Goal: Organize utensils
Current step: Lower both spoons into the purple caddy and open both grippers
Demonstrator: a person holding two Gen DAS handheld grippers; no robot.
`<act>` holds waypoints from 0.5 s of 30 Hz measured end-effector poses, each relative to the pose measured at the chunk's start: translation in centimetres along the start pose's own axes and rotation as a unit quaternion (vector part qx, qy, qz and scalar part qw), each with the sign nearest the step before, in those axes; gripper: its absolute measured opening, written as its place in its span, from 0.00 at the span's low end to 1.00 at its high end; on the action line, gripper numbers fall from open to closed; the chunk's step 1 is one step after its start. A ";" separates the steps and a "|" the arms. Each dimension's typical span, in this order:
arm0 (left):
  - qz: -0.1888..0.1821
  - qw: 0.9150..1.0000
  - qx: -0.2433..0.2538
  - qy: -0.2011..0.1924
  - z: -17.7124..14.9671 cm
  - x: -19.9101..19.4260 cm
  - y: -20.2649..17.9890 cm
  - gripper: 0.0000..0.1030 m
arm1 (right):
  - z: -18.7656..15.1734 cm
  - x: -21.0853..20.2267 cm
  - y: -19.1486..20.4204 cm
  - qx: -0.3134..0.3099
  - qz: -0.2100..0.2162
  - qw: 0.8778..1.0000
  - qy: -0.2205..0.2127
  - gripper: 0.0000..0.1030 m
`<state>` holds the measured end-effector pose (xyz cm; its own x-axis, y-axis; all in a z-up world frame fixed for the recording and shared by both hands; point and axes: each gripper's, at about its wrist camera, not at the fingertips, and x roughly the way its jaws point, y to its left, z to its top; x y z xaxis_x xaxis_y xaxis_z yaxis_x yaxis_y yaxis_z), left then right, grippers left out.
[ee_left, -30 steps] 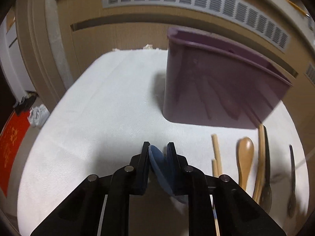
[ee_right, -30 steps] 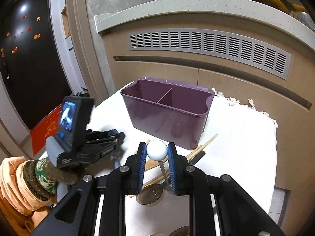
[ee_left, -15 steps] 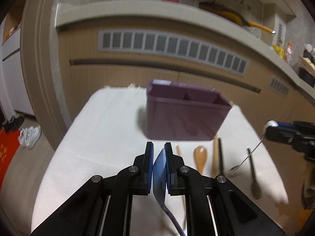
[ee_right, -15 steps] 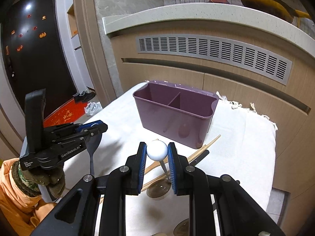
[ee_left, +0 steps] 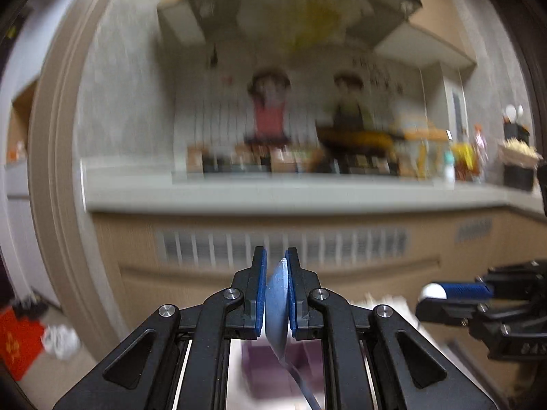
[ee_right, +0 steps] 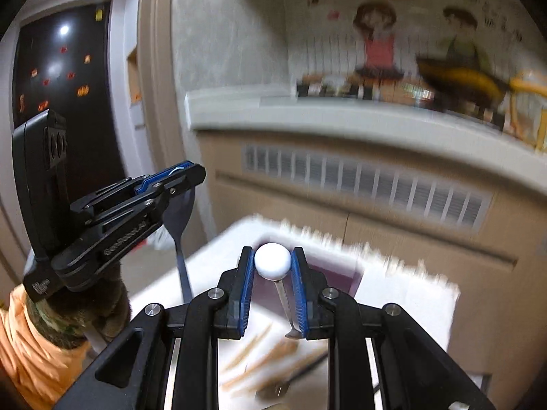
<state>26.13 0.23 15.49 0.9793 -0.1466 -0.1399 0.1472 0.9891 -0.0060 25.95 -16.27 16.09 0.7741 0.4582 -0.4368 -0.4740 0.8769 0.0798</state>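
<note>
Both views motion-blurred. Purple 2-compartment utensil caddy sits on the white-cloth table, mostly hidden behind the right tongs; in the left view only a purple smear shows low between the tong arms. Wooden chopsticks and spoons lie loose on the cloth in front of the caddy, blurred, count unclear. Behind the table: beige cabinet with vent grille, grey countertop crowded with kitchen items. Table's fringed far edge is near the cabinet; open floor to the left toward a dark door.

Left tongs clamped on the blue head of a dark spatula-like utensil, handle hanging down, held up in the air left of the table, pointing roughly level. Orange sleeve and glove below it. Right tongs clamped on the white ball end of a metal spoon, bowl hanging down above the cloth, tilted slightly downward toward the caddy.
</note>
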 end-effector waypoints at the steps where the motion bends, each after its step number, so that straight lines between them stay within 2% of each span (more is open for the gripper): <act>1: 0.005 1.000 0.004 -0.019 1.1 0.8 0.0 0.11 | 0.9 0.1 -0.2 0.002 -0.005 1.000 -0.009 0.20; 3: 0.017 0.999 0.007 -0.048 2.5 2.7 0.2 0.11 | 2.7 1.0 -0.9 0.008 -0.011 1.000 -0.022 0.20; 6: 0.021 0.998 -0.003 -0.052 2.6 6.4 0.8 0.11 | 3.1 3.1 -2.1 0.017 -0.021 0.999 -0.019 0.20; 9: 0.015 1.000 -0.013 -0.024 0.6 10.4 1.1 0.11 | 1.8 6.4 -2.9 0.027 -0.024 0.999 0.007 0.20; 15: 0.011 0.996 -0.028 0.081 -6.8 16.2 1.7 0.12 | -3.2 13.4 -4.4 0.044 -0.013 0.994 0.099 0.20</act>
<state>41.33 -0.41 6.49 0.9463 -0.1252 -0.2982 0.1134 0.9919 -0.0565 37.07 -14.41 7.04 0.6841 0.4055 -0.6063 -0.4098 0.9013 0.1405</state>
